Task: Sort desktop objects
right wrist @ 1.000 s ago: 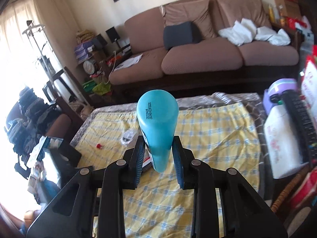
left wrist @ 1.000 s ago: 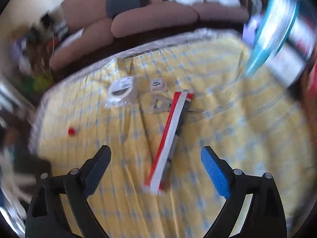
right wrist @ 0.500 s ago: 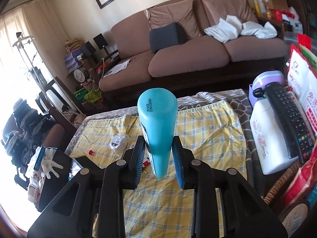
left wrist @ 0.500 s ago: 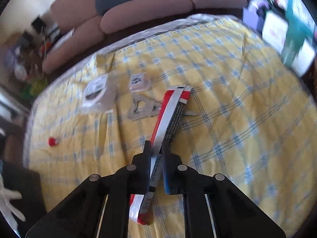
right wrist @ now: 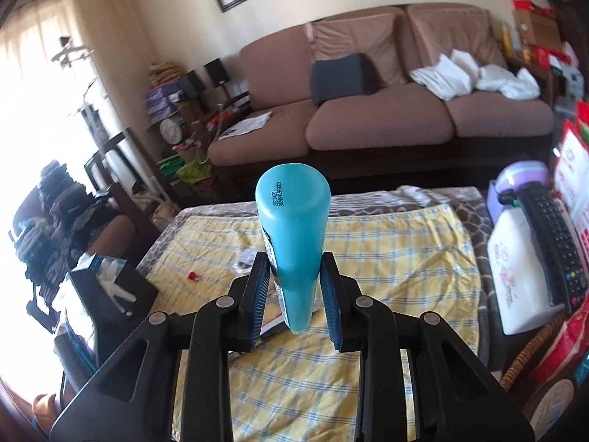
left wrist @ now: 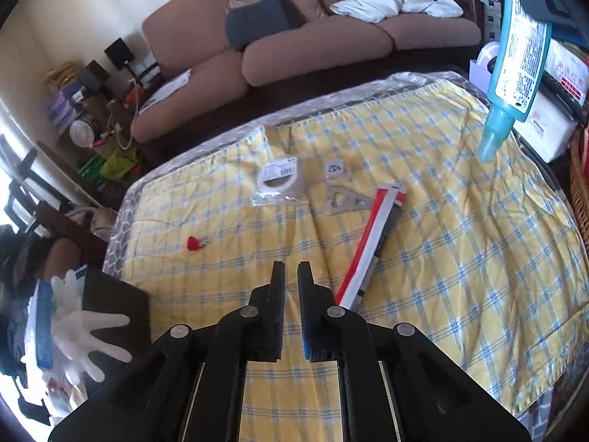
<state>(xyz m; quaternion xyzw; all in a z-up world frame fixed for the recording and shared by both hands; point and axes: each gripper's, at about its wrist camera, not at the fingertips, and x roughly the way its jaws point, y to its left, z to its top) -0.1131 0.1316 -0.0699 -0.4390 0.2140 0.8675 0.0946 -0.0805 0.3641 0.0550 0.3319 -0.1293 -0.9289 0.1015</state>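
My right gripper (right wrist: 294,287) is shut on a teal bottle (right wrist: 294,243), held cap-down above the yellow checked cloth (right wrist: 405,258). The bottle also shows in the left wrist view (left wrist: 515,48) at the upper right. My left gripper (left wrist: 291,276) is shut and empty, raised above the cloth's near side. A red-and-white box (left wrist: 371,243) lies just to its right. Beyond it lie a tape roll in a bag (left wrist: 278,180), a small square packet (left wrist: 335,168), a metal triangle (left wrist: 346,200) and a small red object (left wrist: 194,243).
A black tissue box with white gloves (left wrist: 81,324) stands off the table's left edge. A white container (right wrist: 515,269), a remote (right wrist: 556,243) and a wicker basket (right wrist: 530,353) line the right side. A brown sofa (right wrist: 368,110) is behind.
My left gripper closed on the red-and-white box, then pulled back and left without it; the box stays on the cloth. The right gripper keeps holding the bottle and has lifted slightly.
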